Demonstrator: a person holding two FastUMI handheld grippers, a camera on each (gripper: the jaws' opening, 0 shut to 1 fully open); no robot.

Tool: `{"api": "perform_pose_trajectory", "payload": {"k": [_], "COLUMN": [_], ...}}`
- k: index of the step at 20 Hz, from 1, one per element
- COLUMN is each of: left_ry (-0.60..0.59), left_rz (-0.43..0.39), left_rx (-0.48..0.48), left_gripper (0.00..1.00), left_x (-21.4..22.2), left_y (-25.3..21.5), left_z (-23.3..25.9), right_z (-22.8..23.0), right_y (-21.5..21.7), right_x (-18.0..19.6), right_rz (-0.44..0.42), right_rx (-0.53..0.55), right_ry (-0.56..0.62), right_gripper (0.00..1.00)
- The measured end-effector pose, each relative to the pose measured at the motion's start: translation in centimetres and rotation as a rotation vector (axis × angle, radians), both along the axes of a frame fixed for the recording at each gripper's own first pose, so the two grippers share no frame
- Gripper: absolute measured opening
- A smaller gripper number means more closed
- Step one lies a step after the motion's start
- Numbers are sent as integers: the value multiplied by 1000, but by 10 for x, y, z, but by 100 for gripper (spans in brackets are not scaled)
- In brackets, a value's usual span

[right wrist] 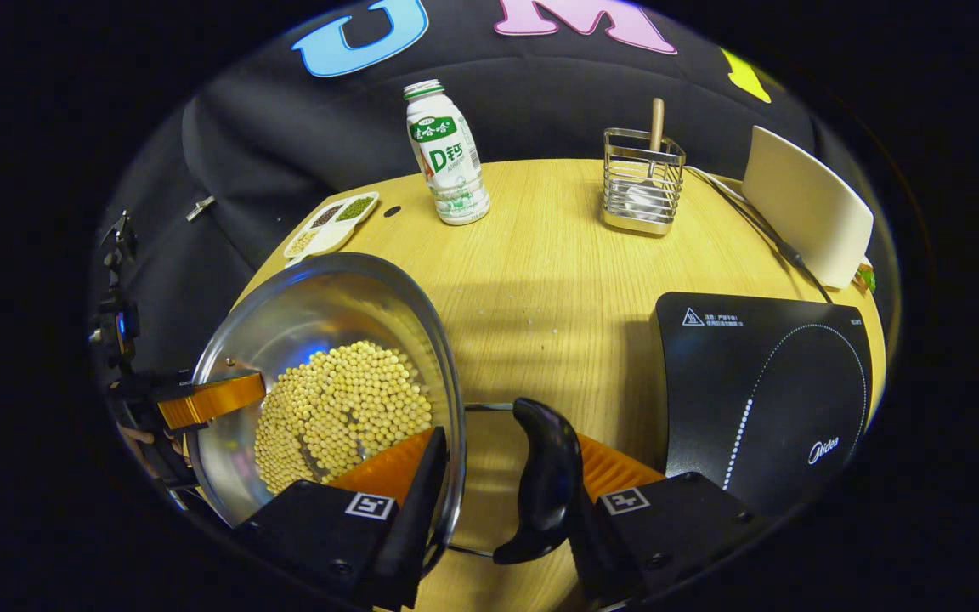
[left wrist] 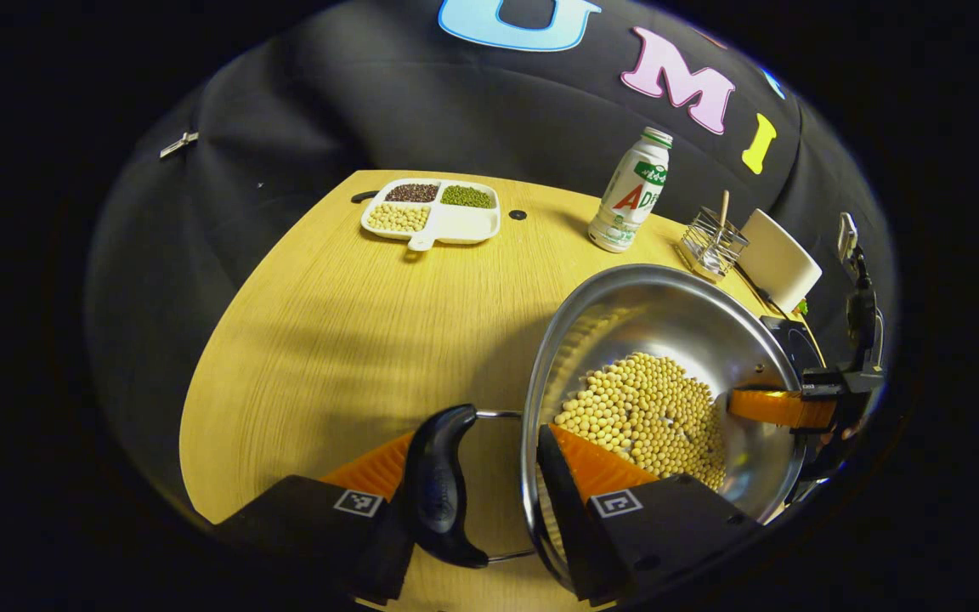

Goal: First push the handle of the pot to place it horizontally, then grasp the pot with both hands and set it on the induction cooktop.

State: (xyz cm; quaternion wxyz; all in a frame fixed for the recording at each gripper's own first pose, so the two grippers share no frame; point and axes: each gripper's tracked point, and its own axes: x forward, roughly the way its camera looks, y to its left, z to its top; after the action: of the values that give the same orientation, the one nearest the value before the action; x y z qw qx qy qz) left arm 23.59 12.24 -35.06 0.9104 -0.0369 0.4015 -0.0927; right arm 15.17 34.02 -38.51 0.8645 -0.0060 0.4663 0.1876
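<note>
Round polished steel pot (left wrist: pixel 668 340) of beans (left wrist: pixel 647 412), curved glossy handles (left wrist: pixel 441 484).

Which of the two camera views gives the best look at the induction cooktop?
The right gripper view: the induction cooktop lies there nearly whole on the table, with its dotted ring visible. In the left gripper view, just a dark corner of it peeks from behind the pot.

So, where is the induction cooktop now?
In the right gripper view the induction cooktop lies flat on the wooden table, to the right of the pot of soybeans and just in front of the white board.
</note>
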Motion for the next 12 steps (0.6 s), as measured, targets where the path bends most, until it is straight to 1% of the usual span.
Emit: {"api": "perform_pose_trajectory", "payload": {"k": [1, 3, 4, 5, 6, 7, 8, 9, 11, 12], "left_ry": [-3, -4, -6, -8, -6, -1, 3, 4, -1, 3], "left_rz": [-1, -4, -7, -6, -3, -4, 0, 3, 27, 32], "left_rx": [1, 0, 0, -4, -9, -13, -17, -23, -34, -41], "left_gripper": [74, 73, 73, 72, 71, 69, 68, 66, 65, 62], "left_x": [1, 2, 1, 2, 1, 1, 0, 0, 0, -4], "left_y": [1, 2, 2, 2, 2, 1, 2, 2, 2, 1], "left_z": [1, 0, 0, 0, 0, 1, 1, 1, 4, 4], "right_z": [-1, 0, -2, -1, 0, -1, 1, 0, 0, 0], "right_y": [1, 1, 2, 1, 1, 1, 2, 2, 2, 1], "right_x": [0, -1, -1, -1, -1, 0, 0, -2, -4, -4], "right_rz": [0, -11, -11, -18, -14, -24, -31, -31, -36, -29], "right_rx": [6, 14, 15, 19, 21, 27, 34, 35, 40, 34], "right_ry": [7, 17, 20, 24, 25, 31, 34, 41, 50, 45], "right_gripper": [73, 71, 69, 69, 67, 63, 65, 65, 62, 61]}}
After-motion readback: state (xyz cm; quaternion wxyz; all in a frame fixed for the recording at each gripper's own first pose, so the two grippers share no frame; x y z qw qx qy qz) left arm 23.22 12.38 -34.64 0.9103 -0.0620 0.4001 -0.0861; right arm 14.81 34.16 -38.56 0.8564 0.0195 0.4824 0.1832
